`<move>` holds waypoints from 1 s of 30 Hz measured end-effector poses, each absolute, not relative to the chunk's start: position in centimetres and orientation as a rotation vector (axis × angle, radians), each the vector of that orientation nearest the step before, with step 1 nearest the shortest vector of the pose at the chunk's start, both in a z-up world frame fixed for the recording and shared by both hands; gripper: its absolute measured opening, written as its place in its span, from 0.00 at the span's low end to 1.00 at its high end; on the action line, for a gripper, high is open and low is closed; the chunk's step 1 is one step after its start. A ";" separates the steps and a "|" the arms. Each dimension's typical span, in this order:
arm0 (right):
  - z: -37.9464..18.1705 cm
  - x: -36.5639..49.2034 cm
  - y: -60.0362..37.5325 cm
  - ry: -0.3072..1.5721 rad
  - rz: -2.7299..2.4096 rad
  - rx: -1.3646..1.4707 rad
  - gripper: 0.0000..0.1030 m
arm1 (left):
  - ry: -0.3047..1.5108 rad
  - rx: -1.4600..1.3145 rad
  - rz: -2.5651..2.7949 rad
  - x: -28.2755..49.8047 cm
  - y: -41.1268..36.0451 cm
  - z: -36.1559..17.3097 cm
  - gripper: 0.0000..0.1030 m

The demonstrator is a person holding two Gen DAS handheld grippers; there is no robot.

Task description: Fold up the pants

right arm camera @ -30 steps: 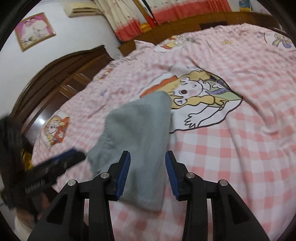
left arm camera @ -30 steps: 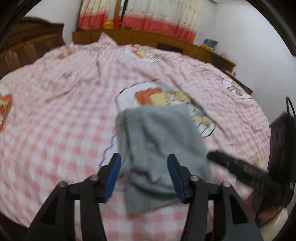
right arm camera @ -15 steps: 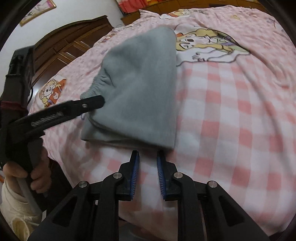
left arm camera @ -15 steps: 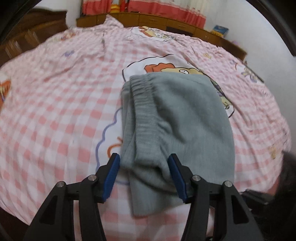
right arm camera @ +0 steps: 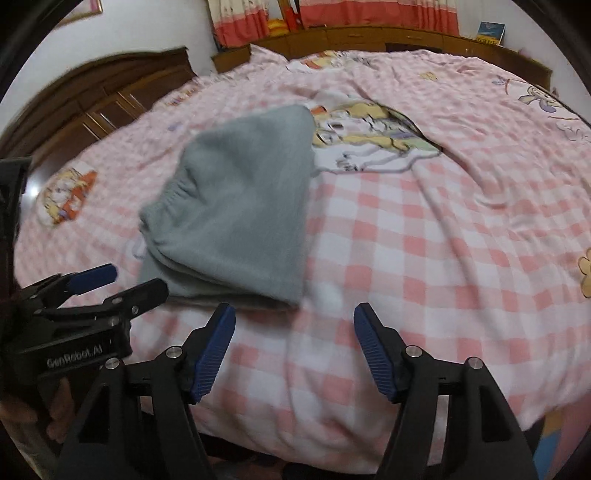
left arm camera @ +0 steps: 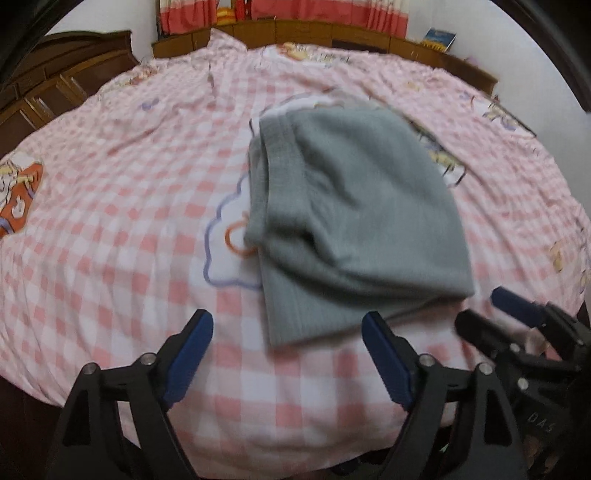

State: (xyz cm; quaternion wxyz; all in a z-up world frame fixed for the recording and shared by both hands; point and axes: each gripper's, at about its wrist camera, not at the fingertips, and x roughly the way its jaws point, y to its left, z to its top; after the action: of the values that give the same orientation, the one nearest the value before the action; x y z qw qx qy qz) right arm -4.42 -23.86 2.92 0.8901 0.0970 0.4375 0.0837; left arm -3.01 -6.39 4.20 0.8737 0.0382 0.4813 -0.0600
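The grey pants lie folded into a compact stack on the pink checked bedspread, elastic waistband along the left side. In the right wrist view the same pants sit left of centre. My left gripper is open, just short of the stack's near edge, holding nothing. My right gripper is open too, near the stack's right corner, with bare bedspread between its fingers. Each gripper shows in the other's view: the right gripper low right, the left gripper low left.
The bedspread carries cartoon prints and hangs over the near bed edge. A dark wooden headboard stands at the left, a wooden ledge and red-trimmed curtains along the far side. A hand holds the left gripper.
Both grippers have let go of the pants and pulled back toward the near bed edge. The right gripper went from nearly shut to open. The folded stack now rests flat.
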 end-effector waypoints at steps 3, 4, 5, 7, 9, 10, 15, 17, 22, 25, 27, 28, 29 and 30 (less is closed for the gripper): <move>1.7 -4.2 -23.8 0.955 0.138 0.187 0.66 | 1.068 0.055 -0.092 -2.8 -6.1 2.4 0.84; 1.5 -4.2 -23.8 0.958 0.132 0.181 0.66 | 1.084 0.045 -0.089 -2.7 -6.0 1.9 0.84; 1.3 -4.2 -23.8 0.959 0.128 0.174 0.66 | 1.085 0.040 -0.086 -2.7 -5.9 1.7 0.85; 0.9 -4.0 -23.6 0.968 0.121 0.150 0.66 | 1.082 0.035 -0.079 -2.6 -5.8 1.5 0.88; 0.6 -3.8 -23.6 0.972 0.116 0.144 0.66 | 1.085 0.027 -0.079 -2.6 -5.7 1.4 0.91; 0.6 -3.8 -23.6 0.969 0.113 0.149 0.66 | 1.085 0.024 -0.081 -2.6 -5.7 1.3 0.92; 0.4 -3.8 -23.4 0.960 0.121 0.151 0.72 | 1.088 0.025 -0.081 -2.5 -6.1 1.1 0.96; 0.4 -3.7 -23.2 0.957 0.121 0.142 0.73 | 1.088 0.026 -0.080 -2.4 -6.1 1.2 0.97; 0.3 -3.8 -23.5 0.942 0.121 0.174 0.73 | 1.099 0.018 -0.081 -2.3 -6.1 1.0 1.00; 0.3 -3.8 -23.4 0.938 0.121 0.173 0.73 | 1.103 0.018 -0.081 -2.1 -6.1 0.9 1.00; 0.3 -3.8 -23.5 0.939 0.120 0.176 0.74 | 1.105 0.017 -0.082 -2.0 -6.1 0.9 1.00; 0.3 -3.8 -23.5 0.939 0.121 0.178 0.74 | 1.107 0.015 -0.083 -1.9 -6.0 0.9 1.00; 0.3 -3.8 -23.5 0.939 0.122 0.179 0.74 | 1.108 0.016 -0.084 -1.9 -6.0 0.9 1.00; 0.3 -3.7 -23.5 0.938 0.123 0.180 0.74 | 1.109 0.016 -0.085 -1.9 -6.0 0.8 1.00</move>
State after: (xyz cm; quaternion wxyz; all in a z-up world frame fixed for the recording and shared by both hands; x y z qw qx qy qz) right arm -3.74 -23.49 0.29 0.8862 0.0866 0.4513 0.0590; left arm -1.86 -5.96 0.85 0.8494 0.0078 0.5262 -0.0403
